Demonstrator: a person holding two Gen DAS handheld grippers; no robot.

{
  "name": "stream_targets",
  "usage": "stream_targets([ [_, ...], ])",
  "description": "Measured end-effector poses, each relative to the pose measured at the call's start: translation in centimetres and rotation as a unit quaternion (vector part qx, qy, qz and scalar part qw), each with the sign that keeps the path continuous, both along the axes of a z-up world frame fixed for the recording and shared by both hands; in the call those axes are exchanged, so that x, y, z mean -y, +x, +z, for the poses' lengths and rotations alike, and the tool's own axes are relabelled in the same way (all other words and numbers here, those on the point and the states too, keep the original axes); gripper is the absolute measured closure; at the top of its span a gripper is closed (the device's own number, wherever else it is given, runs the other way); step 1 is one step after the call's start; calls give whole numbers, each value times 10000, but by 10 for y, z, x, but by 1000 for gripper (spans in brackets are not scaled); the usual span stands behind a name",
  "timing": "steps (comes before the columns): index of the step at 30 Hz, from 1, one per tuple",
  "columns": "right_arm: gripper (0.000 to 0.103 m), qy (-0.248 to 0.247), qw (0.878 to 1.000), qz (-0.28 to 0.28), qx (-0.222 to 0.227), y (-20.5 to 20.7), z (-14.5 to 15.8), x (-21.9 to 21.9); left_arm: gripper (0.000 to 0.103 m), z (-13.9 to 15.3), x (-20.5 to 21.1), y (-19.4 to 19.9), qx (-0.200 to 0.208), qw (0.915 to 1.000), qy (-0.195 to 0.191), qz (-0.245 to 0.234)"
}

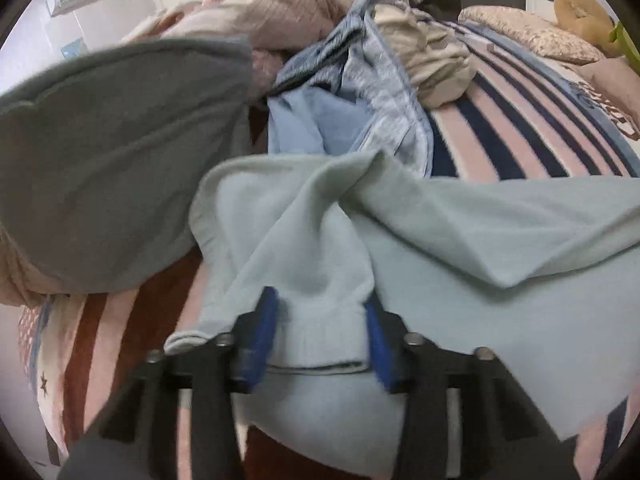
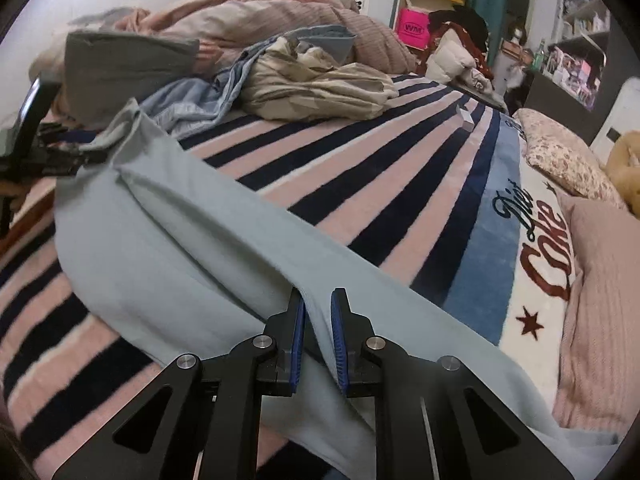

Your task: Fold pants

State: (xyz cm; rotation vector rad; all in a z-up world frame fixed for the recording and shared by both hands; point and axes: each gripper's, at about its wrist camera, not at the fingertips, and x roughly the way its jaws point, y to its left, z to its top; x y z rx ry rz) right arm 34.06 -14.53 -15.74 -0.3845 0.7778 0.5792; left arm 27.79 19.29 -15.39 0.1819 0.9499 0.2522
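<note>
So the pale blue sweatpants [image 2: 192,216] are stretched across the striped Diet Coke blanket [image 2: 400,184] on the bed, one end in each gripper. My left gripper [image 1: 320,332] has its blue pads on either side of the ribbed cuff [image 1: 320,344]. The fabric fills the gap, so I'd call that a hold, though the view is blurry. My right gripper [image 2: 318,332] has a ridge of the fabric running between its fingers; they're nearly closed on it, but I can't tell if both pads are actually biting. To do this step well, I reckon both ends need to stay level and taut so the twisted bit near the left side flattens out before I bring the ends together. I'd also steer clear of the laundry heap behind: the grey garment [image 1: 120,152], the blue denim [image 1: 360,92] and the beige bundle [image 2: 316,84].
</note>
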Motion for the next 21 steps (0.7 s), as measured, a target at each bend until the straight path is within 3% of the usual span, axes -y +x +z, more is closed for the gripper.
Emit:
stream_targets([
  [2, 100, -108, 9999, -27, 8, 0, -2, -4, 90, 3, -5, 2, 108, 9999, 16, 104],
  [4, 101, -168, 9998, -60, 55, 3, -2, -6, 96, 14, -11, 1, 344, 9991, 81, 253],
  [12, 102, -22, 9986, -442, 300, 29, 14, -1, 97, 36, -53, 17, 733, 9898, 643, 1039],
  [15, 102, -190, 9974, -614, 324, 46, 8, -6, 94, 37, -74, 27, 735, 9871, 539, 1315],
  [17, 102, -372, 9955, -794, 369, 58, 2, -8, 88, 36, -79, 36, 759, 9838, 707, 1459],
  [18, 102, -408, 9948, -859, 375, 61, 0, -8, 74, 37, -78, 37, 744, 9833, 776, 1466],
  [19, 101, -426, 9938, -954, 375, 67, -2, -8, 48, 39, -75, 37, 732, 9831, 890, 1423],
  [21, 96, -449, 9922, -1115, 320, 75, -6, -7, 21, 46, -68, 37, 838, 9818, 1062, 1333],
])
